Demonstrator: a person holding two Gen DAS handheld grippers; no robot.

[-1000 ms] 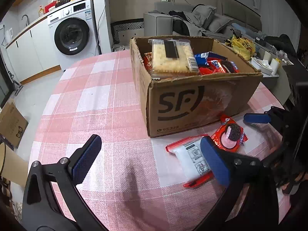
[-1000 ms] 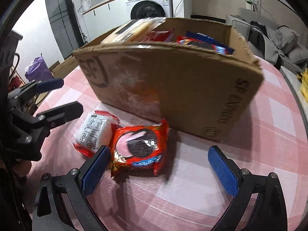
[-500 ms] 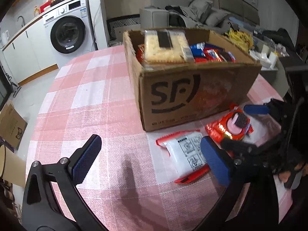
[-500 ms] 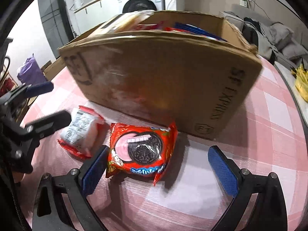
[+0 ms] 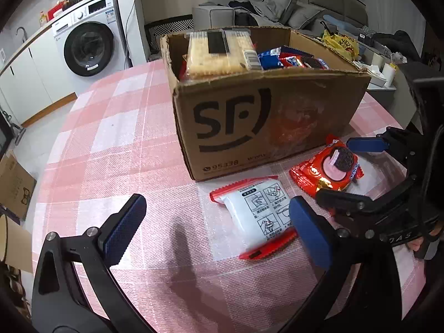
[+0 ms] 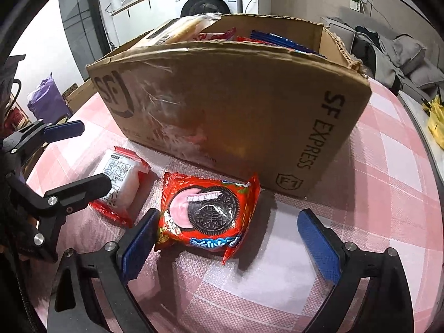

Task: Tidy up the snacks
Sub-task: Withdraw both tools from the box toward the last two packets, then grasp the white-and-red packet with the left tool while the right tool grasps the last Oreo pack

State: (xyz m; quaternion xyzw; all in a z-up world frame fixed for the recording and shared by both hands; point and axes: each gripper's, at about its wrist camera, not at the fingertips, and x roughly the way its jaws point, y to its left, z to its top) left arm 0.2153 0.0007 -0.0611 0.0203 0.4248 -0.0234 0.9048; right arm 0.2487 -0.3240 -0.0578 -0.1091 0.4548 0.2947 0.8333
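An open brown cardboard box (image 5: 249, 122), printed with a black SF logo, stands at centre frame on the pink checked tabletop (image 5: 111, 144), already packed with a clear-wrapped block of pale crackers (image 5: 219, 52) and red and blue biscuit packs (image 5: 288, 59). In front of it, lower right in the left wrist view, two packets lie flat and just apart: a white, red-edged packet (image 5: 256, 212) printed with line drawings, and a red sandwich-biscuit packet (image 6: 208, 216) showing a dark biscuit with pink cream.
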